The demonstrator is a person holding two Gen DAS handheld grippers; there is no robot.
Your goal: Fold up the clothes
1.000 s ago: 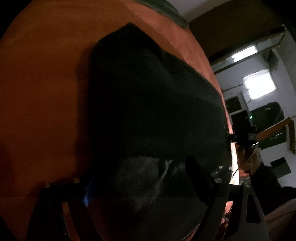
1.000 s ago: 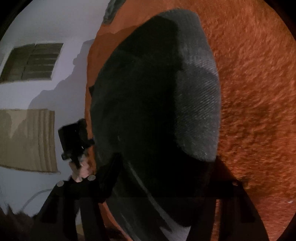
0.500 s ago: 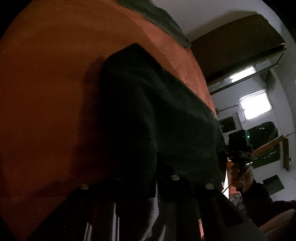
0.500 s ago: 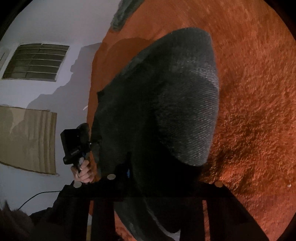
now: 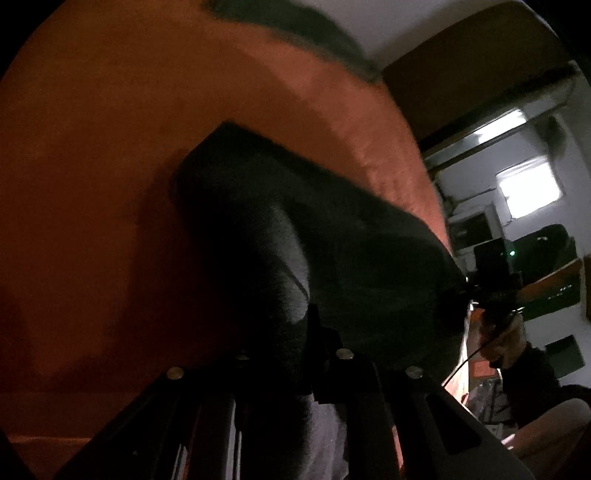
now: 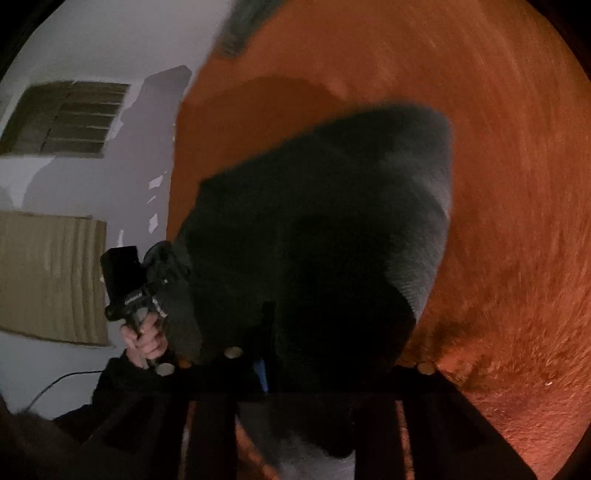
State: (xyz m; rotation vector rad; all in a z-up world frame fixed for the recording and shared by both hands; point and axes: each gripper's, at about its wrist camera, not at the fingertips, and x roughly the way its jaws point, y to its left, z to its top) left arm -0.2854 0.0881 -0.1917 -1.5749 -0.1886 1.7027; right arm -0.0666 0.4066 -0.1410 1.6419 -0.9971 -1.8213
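A dark grey garment (image 5: 351, 236) lies on an orange fleece blanket (image 5: 110, 184), its near edge raised off the surface. My left gripper (image 5: 306, 332) pinches that edge at one corner, with cloth bunched between the fingers; its jaws are opening slightly. In the right wrist view the same garment (image 6: 351, 184) hangs from my right gripper (image 6: 325, 343), which grips the other near corner; its jaws are also opening a little with fabric between them. The left gripper (image 6: 177, 266) shows at the garment's left corner, held by a hand (image 6: 144, 336).
The orange blanket (image 6: 517, 184) spreads wide beyond and to the right of the garment. A green cloth (image 5: 295, 33) lies at its far edge. A white wall with a shuttered window (image 6: 62, 118) and a cardboard sheet (image 6: 48, 277) stands to the left.
Both grippers went from open around the garment's near edge to shut on it, then rose, lifting that edge off the blanket.
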